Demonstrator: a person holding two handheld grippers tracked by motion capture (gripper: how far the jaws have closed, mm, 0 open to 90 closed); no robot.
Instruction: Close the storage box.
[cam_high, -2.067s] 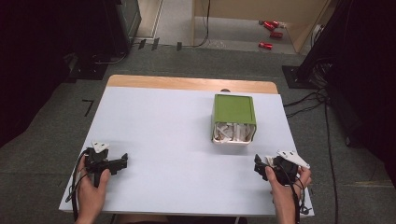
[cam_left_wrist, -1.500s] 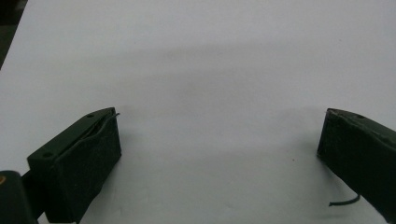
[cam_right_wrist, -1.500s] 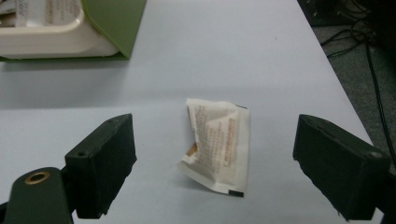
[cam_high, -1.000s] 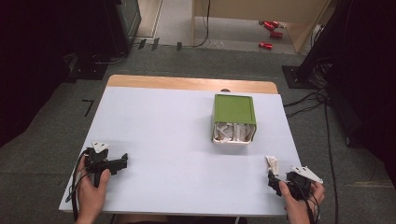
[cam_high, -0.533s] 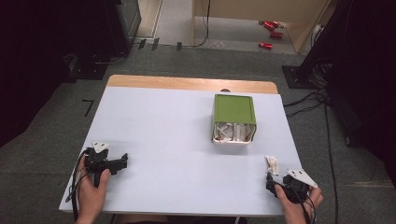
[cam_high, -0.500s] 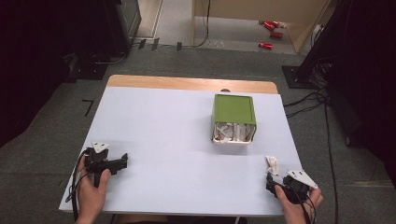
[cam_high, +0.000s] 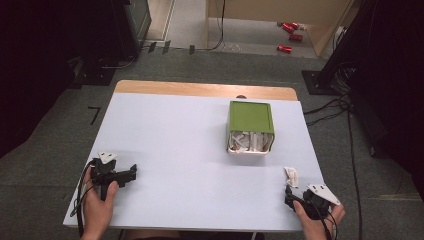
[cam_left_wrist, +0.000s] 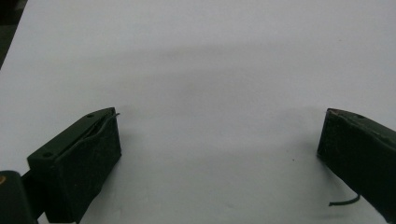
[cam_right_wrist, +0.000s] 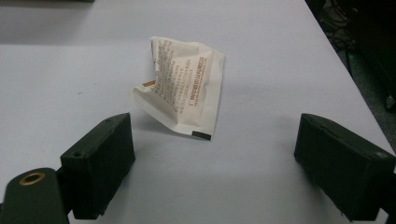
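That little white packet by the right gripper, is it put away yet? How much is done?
Not yet. Done, it seems: the green box already holds several white packets. In hand: the right gripper is open, jaws wide, with the white packet lying on the table just ahead, not gripped. Left: grabbing it and probably carrying it to the box. The left gripper is open, holding nothing.

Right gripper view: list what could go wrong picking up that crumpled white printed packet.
1. The crumpled white printed packet lies beyond the open right gripper, apart from its jaws; closing now would likely catch nothing.
2. It sits near the white table's right edge; a nudge might push it off.
3. Thin and low: jaws may slide over it.
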